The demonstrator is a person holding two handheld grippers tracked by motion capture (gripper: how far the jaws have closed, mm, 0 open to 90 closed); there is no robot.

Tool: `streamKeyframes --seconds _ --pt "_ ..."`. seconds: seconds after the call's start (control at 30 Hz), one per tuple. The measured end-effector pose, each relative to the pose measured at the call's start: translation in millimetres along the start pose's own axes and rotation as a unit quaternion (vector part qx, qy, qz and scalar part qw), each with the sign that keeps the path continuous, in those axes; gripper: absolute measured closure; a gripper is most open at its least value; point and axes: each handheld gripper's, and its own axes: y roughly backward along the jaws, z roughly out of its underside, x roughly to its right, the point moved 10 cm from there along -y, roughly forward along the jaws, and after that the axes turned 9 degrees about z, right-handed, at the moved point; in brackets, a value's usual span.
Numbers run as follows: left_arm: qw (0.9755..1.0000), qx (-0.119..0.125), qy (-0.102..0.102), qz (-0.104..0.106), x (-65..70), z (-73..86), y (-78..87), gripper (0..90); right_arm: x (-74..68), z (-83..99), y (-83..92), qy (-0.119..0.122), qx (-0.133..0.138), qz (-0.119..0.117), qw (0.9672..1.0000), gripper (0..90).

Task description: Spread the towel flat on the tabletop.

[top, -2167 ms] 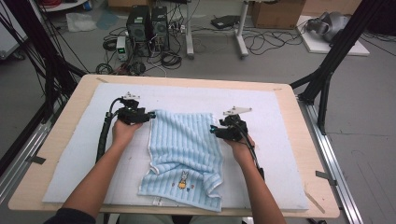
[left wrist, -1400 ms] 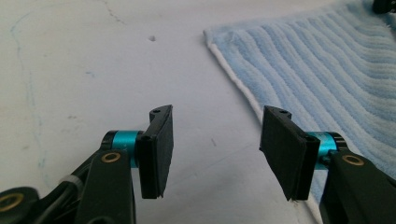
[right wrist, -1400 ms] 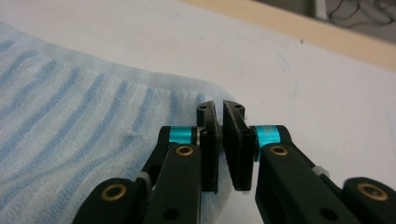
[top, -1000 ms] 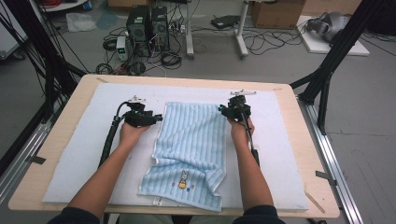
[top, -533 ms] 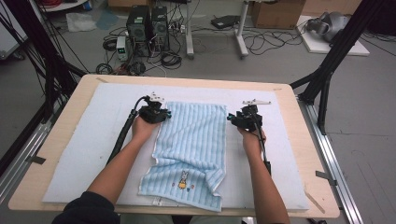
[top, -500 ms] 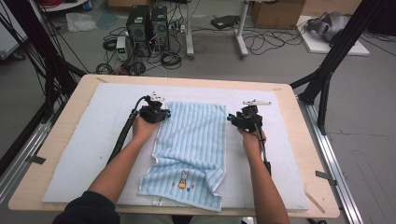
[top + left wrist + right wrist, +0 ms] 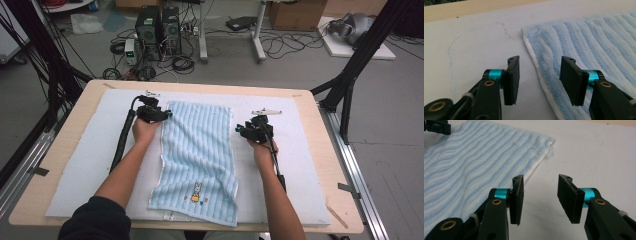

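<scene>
White mat (image 7: 95,165) covers tabletop (image 7: 65,150). Towel (image 7: 200,150) flat mid-mat. Left gripper (image 7: 539,75) fingers spread, just opened, straddling towel's left edge; right gripper (image 7: 540,196) spread, empty, just beside right edge.

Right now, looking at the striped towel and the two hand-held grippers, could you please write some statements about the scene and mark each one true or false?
1. The towel lies spread flat on the white mat. True.
2. The left hand-held gripper is shut on the towel's corner. False: its jaws stand open over the towel's white edge, and no pad presses on the cloth.
3. The right hand-held gripper has open jaws with bare mat between them. True.
4. A small animal figure is on the towel's end nearest the person. True.
5. The towel is plain red. False: it has light blue and white stripes.
6. The right hand-held gripper is on top of the towel. False: it is just beside the towel's edge.
</scene>
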Motion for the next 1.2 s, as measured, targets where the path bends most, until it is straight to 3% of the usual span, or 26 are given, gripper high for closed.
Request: streamKeyframes --seconds 0.1,0.17,0.27,0.4,0.53,0.73,0.77,0.8,0.83,0.93,1.0,1.03,1.1,1.2 --pt "0.9989 0.013 0.023 0.039 6.7 2.0 7.3 47.9 -4.7 2.0 -3.1 0.001 -0.004 -0.011 0.9999 56.0" --pt "0.9982 0.014 0.021 0.055 11.0 2.7 12.1 46.6 -10.2 3.0 -4.2 0.003 -0.008 -0.021 0.9998 55.8" --pt "0.9965 0.023 0.026 0.076 17.8 0.0 21.5 43.2 -15.1 4.8 -5.6 0.014 -0.015 -0.017 0.9996 53.0" --pt "0.9948 0.024 0.017 0.097 28.6 3.0 28.8 43.1 -22.4 7.3 -7.3 0.022 -0.023 -0.021 0.9993 51.0" --pt "0.9944 0.019 0.006 0.103 36.5 14.7 31.6 38.4 -32.8 10.2 -7.2 0.043 -0.032 -0.035 0.9980 54.5" --pt "0.9955 -0.023 -0.012 0.092 41.2 34.8 27.9 34.6 -39.7 10.6 -12.9 0.048 -0.034 -0.042 0.9974 57.8" --pt "0.9953 -0.033 -0.023 0.088 41.7 37.6 27.8 34.8 -40.4 11.4 -14.1 0.048 -0.038 -0.039 0.9973 58.2" --pt "0.9957 -0.035 -0.042 0.075 41.9 38.4 28.1 36.3 -40.9 12.1 -16.0 0.054 -0.041 -0.036 0.9971 59.0" --pt "0.9953 -0.044 -0.063 0.058 40.8 39.3 29.4 43.7 -41.7 12.9 -17.9 0.059 -0.042 -0.033 0.9968 60.7" --pt "0.9945 -0.042 -0.075 0.060 44.5 39.5 29.9 63.9 -43.0 14.7 -22.9 0.077 -0.053 -0.016 0.9955 70.5" --pt "0.9943 -0.035 -0.072 0.071 48.7 39.8 28.6 81.7 -45.5 12.9 -24.4 0.080 -0.059 -0.021 0.9948 85.3" --pt "0.9943 -0.033 -0.074 0.068 48.5 39.0 27.8 85.0 -45.9 12.1 -25.9 0.085 -0.060 -0.018 0.9944 85.8" --pt "0.9959 -0.021 -0.062 0.062 43.9 36.2 24.9 86.0 -43.8 8.3 -30.0 0.086 -0.059 -0.007 0.9945 86.4" --pt "0.9983 -0.008 -0.022 0.053 31.5 30.6 21.7 85.9 -35.5 1.0 -38.6 0.080 -0.055 0.008 0.9953 86.5"
